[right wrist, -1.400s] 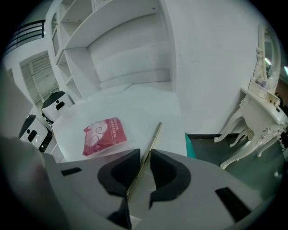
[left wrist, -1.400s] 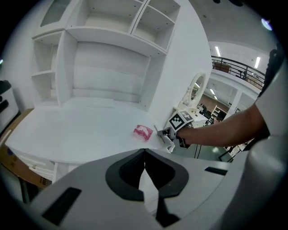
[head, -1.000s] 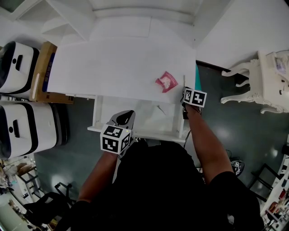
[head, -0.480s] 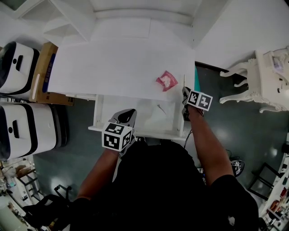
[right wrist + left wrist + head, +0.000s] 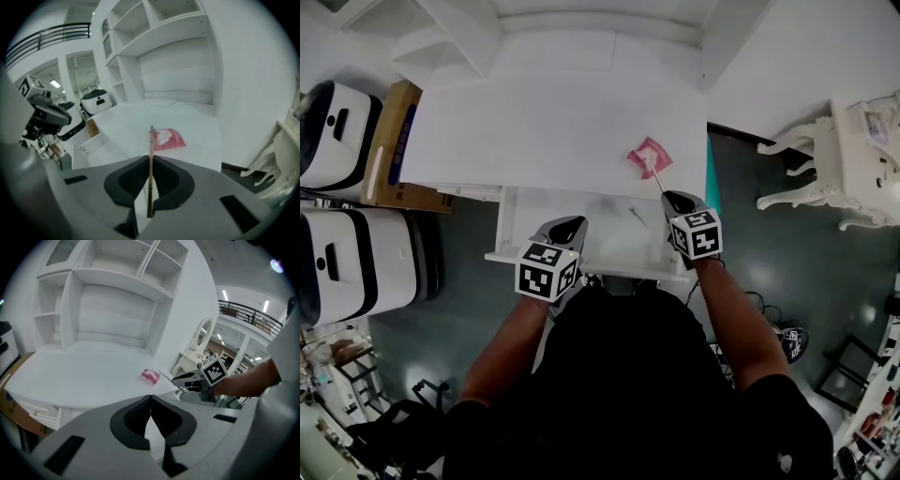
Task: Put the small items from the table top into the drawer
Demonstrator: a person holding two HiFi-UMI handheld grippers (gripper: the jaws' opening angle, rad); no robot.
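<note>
In the head view the white table top (image 5: pixel 534 122) carries one pink packet (image 5: pixel 649 157), lying flat at about 4 o'clock from the top's middle, near the front edge and just short of the right edge. At 6 o'clock, under the front edge, the drawer (image 5: pixel 517 234) stands pulled out. On its pale floor, at about 2 o'clock from its middle, lies a small thin item (image 5: pixel 636 217), too small to identify.
</note>
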